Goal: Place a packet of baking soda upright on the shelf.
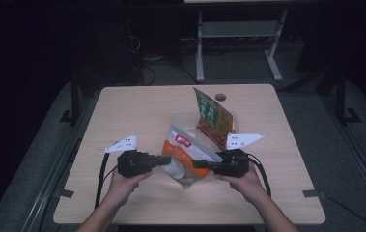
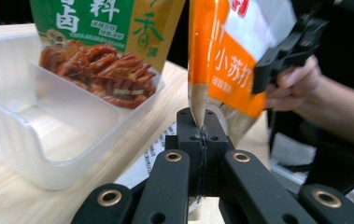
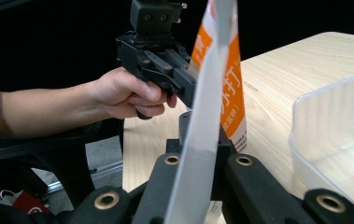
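Orange pouch (image 2: 228,70) reads 小苏打; green bag (image 2: 104,28) shows 卤料, 香.

1. A light wood-grain tabletop (image 1: 122,116) with rounded corners stands over a grey floor (image 1: 311,111), a small round hole (image 1: 220,97) near its far edge
2. A clear plastic container (image 2: 67,140) sits directly on the tabletop, towards the far middle
3. A green-and-yellow snack bag (image 1: 213,116) stands upright inside that container, leaning on its wall
4. A printed white sheet (image 2: 151,156) lies flat on the wood beside the container
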### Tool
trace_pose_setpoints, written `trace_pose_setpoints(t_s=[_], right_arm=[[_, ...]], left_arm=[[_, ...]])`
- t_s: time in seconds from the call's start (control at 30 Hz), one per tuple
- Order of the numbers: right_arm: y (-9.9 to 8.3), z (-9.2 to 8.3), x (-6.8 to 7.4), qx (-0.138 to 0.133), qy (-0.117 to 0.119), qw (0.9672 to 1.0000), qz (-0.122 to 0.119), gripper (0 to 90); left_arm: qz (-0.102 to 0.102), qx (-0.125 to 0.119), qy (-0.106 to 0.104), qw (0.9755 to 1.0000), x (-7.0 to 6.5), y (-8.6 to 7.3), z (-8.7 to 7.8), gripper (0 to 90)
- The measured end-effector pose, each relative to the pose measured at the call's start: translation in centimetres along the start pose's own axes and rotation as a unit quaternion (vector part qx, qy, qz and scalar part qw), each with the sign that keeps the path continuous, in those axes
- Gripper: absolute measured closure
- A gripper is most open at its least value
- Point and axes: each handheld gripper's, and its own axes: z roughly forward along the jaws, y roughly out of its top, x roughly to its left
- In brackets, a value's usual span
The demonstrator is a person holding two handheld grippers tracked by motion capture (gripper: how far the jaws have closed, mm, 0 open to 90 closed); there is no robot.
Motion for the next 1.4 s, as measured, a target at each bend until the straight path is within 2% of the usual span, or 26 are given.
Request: trace_pose_setpoints(t_s=[0.07,0.23,0.33,0.4,0.5,0.6,0.63,0.73,0.83,0.97,1.13,1.4], right_arm=[[0.0,-0.2,0.0,-0.003,-0.002,1.0,0.002,88.2],[0.1,-0.4,-0.3,-0.008,0.004,0.9999,0.01,89.7],[0.4,-0.5,-0.1,0.014,-0.004,0.9999,0.007,89.1],[0.6,-0.5,0.0,0.024,-0.009,0.9996,0.013,89.8],[0.7,-0.4,0.1,0.016,0.009,0.9995,0.025,90.0],[0.8,-0.1,0.4,0.008,0.03,0.999,0.033,90.0],[0.8,0.0,0.6,0.006,0.035,0.9988,0.034,90.0],[0.9,0.1,0.8,0.007,0.038,0.9989,0.025,90.0],[1.0,-0.1,1.0,0.008,0.039,0.9989,0.025,90.0],[1.1,-0.4,1.1,0.001,0.036,0.9991,0.021,90.0],[1.4,-0.8,1.2,-0.016,0.03,0.9992,0.02,90.0],[2.4,-0.9,1.2,-0.021,0.006,0.9996,0.017,90.0]], left_arm=[[-0.006,-0.001,-0.002,1.0,0.1,-0.1,0.0,90.0],[-0.006,0.01,-0.006,0.9999,0.1,-0.4,0.2,90.0],[0.0,0.019,-0.004,0.9998,0.0,-0.4,0.3,90.0],[-0.004,0.017,-0.001,0.9999,0.1,-0.4,0.4,89.9],[-0.003,0.018,0.0,0.9998,0.3,-0.4,0.5,88.1],[-0.004,0.023,0.004,0.9997,0.3,-0.5,0.7,81.3],[0.002,0.033,0.013,0.9994,0.3,-0.5,0.7,77.9],[0.007,0.042,0.032,0.9986,0.2,-0.4,0.7,62.2],[0.022,0.064,0.055,0.9962,0.0,-0.5,0.4,45.9],[0.027,0.092,0.066,0.9931,-0.1,-0.8,-0.2,27.1],[0.034,0.12,0.087,0.9884,-0.5,-1.5,-1.2,19.1],[0.021,0.132,0.1,0.9861,-0.4,-3.0,-2.5,17.3]])
